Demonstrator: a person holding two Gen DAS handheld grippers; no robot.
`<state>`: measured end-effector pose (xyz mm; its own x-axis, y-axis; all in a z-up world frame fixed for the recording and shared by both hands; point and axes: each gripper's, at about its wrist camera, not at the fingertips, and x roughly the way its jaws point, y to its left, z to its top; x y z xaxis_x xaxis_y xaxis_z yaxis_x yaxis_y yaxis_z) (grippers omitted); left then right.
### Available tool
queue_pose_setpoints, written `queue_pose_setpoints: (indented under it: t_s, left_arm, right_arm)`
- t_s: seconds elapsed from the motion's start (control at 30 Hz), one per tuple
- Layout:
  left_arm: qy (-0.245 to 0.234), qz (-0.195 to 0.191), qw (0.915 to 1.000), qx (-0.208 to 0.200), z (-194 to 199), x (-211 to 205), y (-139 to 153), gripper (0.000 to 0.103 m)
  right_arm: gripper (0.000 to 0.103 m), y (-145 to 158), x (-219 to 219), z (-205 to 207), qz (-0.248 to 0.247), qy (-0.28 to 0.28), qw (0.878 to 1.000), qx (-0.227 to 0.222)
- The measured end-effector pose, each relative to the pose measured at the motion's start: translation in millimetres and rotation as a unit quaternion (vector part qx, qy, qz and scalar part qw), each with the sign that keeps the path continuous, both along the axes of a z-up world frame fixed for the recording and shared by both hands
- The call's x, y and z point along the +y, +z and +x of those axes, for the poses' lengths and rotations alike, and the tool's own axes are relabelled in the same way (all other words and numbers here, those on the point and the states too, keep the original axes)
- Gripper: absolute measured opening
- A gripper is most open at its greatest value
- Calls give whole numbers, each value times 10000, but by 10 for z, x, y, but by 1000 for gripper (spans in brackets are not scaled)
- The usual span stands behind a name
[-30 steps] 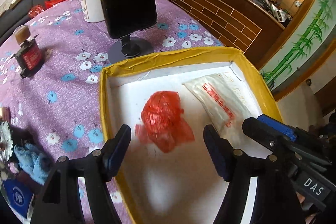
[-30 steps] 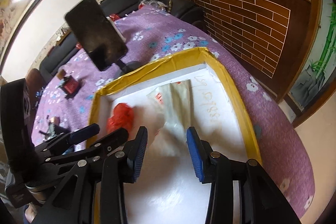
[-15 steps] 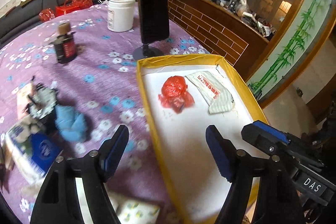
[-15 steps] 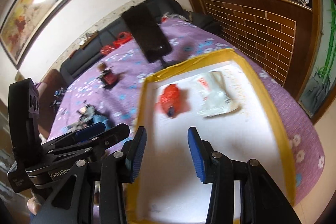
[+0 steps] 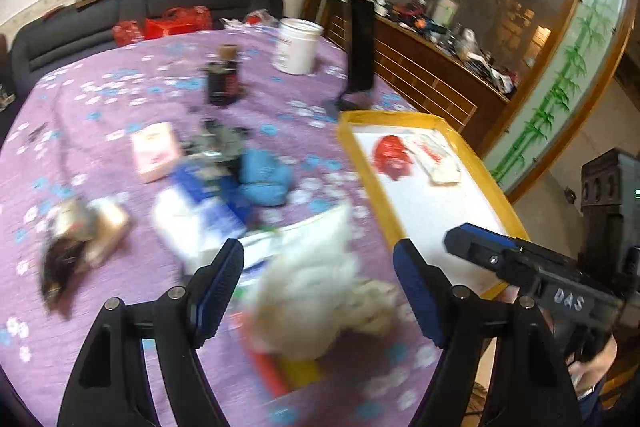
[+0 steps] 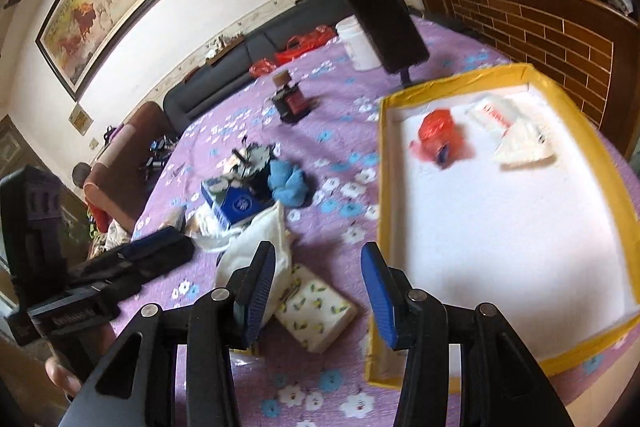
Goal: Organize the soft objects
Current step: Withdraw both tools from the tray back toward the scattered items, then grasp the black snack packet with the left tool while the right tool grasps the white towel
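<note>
A yellow-rimmed white tray (image 5: 492, 187) (image 6: 382, 163) holds a crumpled red bag (image 5: 390, 153) (image 6: 438, 131) and a white packet with red print (image 5: 436, 159) (image 6: 516, 131). My left gripper (image 5: 320, 291) is open and empty above a white fluffy bundle (image 5: 316, 291) on the purple cloth. My right gripper (image 6: 316, 291) is open and empty, left of the tray's near corner, over a lemon-print pack (image 6: 316, 311). A blue cloth (image 5: 262, 179) (image 6: 286, 181) and a white bag (image 6: 256, 247) lie left of the tray.
A phone on a stand (image 5: 360, 51) (image 6: 384, 23), a white jar (image 5: 296, 47), a dark bottle (image 5: 222, 79) (image 6: 290, 99), a blue box (image 6: 236, 205), a pink box (image 5: 154, 151) and clutter stand on the flowered table. A sofa lies behind.
Both grippers have pulled back out of the tray and swung left over the loose clutter on the cloth. The red bag and white packet stay in the tray.
</note>
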<state>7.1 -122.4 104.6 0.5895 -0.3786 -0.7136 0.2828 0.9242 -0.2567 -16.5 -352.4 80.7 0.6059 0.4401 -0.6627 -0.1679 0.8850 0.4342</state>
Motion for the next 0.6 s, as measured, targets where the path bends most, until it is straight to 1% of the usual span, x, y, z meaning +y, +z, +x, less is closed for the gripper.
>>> queue_pose_setpoints:
  t_s: [0.07,0.17,0.2,0.27,0.37,0.4,0.43,0.53,0.6]
  left_arm:
    - [179,60,9998,-50,-42,239,-1,78]
    - [548,188,9982,-127,-65,673,-18,86]
    - [695,268,9971,-127,-53,814,-39,87]
    - [1021,438,9938,-12,-12,1126,-113,87]
    - [1284,768,9886,142,90,1423,-227,87]
    - [1309,889,9872,182,130,1497,-266,88]
    - [1231,1025,9867,260,180,1559,-324,88]
    - [994,1483,9834,323,322,1624,-467,90]
    - [803,1901,9777,397,373,1627,-594,90]
  right_arm:
    - [49,-48,73,-18,2,88,9999,59]
    - [49,-90,174,-48,48,192,9998,85]
    - [49,-102,196,-66,56,221,9997,85]
    - [49,-125,243,-91,63,285,9995,79]
    - [49,-165,325,-120,78,395,9991,102]
    - [49,-179,337,-129,91,422,9990,119]
    - [49,-192,344,-136,89,438,9989,130]
    - [49,-216,368,-149,59,482,9987,161]
    - [49,-231,375,-167,40,491,9986,184]
